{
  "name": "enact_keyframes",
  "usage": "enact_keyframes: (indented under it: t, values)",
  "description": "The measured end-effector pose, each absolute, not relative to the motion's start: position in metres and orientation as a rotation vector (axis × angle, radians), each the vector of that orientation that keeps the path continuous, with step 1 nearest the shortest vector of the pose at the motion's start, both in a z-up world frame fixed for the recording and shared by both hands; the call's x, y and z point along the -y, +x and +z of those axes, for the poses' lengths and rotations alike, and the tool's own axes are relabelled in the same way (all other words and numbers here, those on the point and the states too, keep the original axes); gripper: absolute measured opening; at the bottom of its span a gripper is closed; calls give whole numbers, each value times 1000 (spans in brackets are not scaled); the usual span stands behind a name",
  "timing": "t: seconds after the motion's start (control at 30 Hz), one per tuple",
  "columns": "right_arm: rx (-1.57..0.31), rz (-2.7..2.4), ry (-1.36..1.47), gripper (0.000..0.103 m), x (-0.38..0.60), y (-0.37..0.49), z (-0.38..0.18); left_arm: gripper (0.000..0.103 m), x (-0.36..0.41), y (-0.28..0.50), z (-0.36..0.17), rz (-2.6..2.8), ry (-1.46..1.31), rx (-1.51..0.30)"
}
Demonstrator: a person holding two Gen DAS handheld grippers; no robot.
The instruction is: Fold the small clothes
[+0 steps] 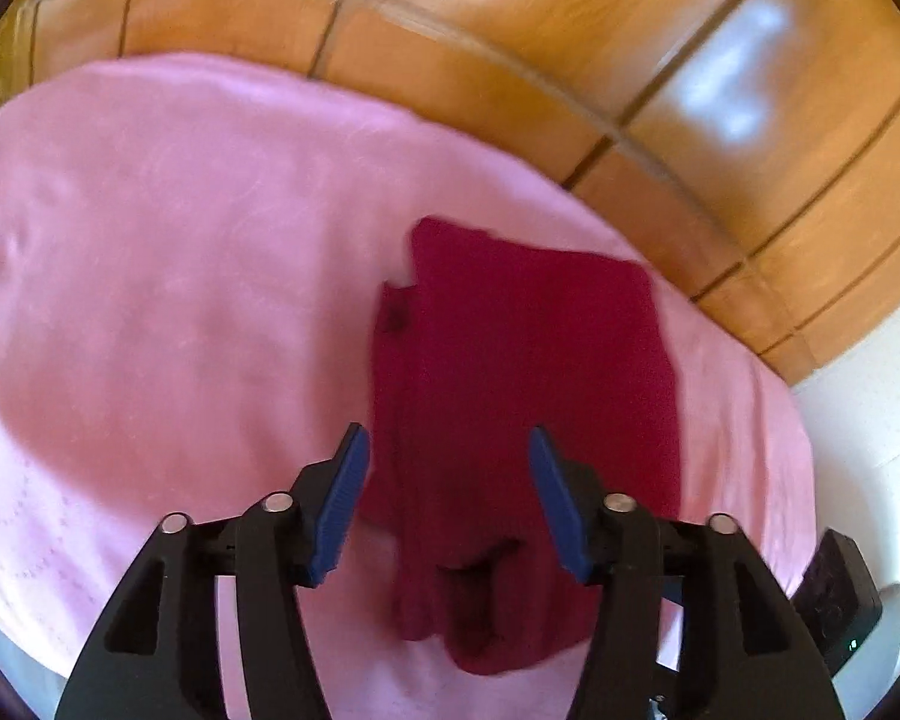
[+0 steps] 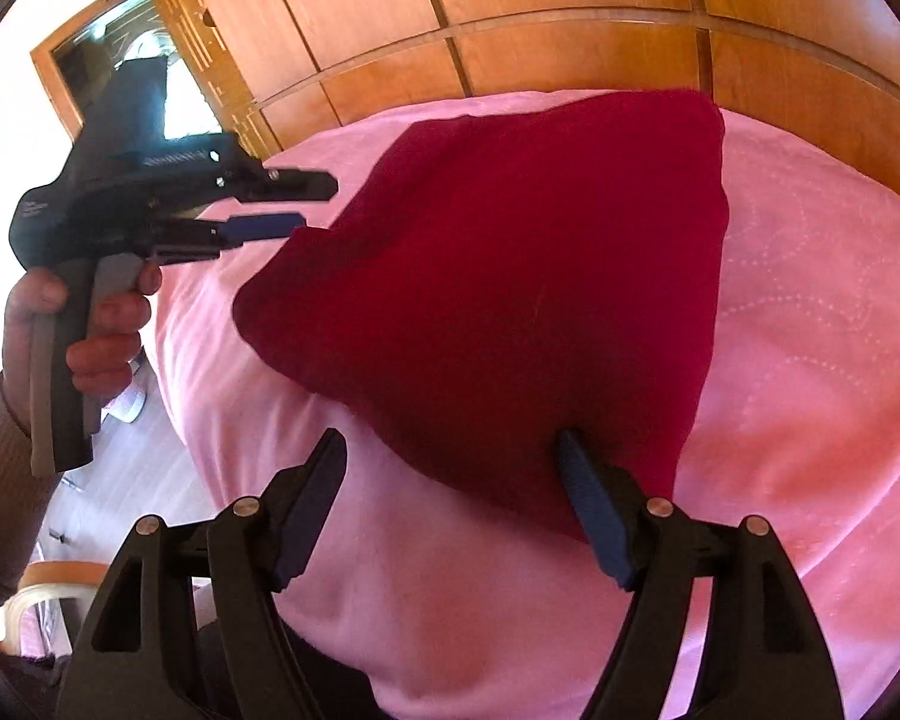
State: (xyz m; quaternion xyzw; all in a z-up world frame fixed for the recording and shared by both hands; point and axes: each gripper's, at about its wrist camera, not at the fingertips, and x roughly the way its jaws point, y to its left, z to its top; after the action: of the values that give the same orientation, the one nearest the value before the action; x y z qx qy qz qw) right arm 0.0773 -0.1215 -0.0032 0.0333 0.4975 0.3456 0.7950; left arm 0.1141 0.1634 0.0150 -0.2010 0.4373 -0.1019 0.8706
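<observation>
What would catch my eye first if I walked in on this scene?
The dark red garment lying folded on the pink blanket, a strong patch of colour in the middle. Next, the black tongs with blue pads: the left tongs held by a hand beside the garment, the right tongs open at its near edge. Behind stands glossy wooden panelling.

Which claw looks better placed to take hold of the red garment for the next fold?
Probably the left claw: open, it straddles the red garment's near end. The right claw is also open, but only one finger overlaps the garment's edge.
</observation>
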Motion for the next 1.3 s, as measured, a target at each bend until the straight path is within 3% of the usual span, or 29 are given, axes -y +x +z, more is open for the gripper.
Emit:
enact_keyframes:
  t: [0.07, 0.33, 0.73, 1.0, 1.3]
  values:
    - [-1046, 748, 103, 73, 131, 79, 9, 75, -152, 112, 20, -207, -379, -879]
    - [-951, 625, 185, 69, 147, 144, 41, 73, -129, 124, -2, -122, -163, -872]
    - [-1068, 520, 47, 68, 108, 224, -34, 73, -141, 124, -42, -158, -180, -906]
    - [-996, 589, 169, 91, 136, 203, -11, 73, -147, 118, -44, -201, -218, -890]
    - [-1085, 574, 411, 93, 178, 201, -34, 74, -151, 118, -47, -225, -257, -882]
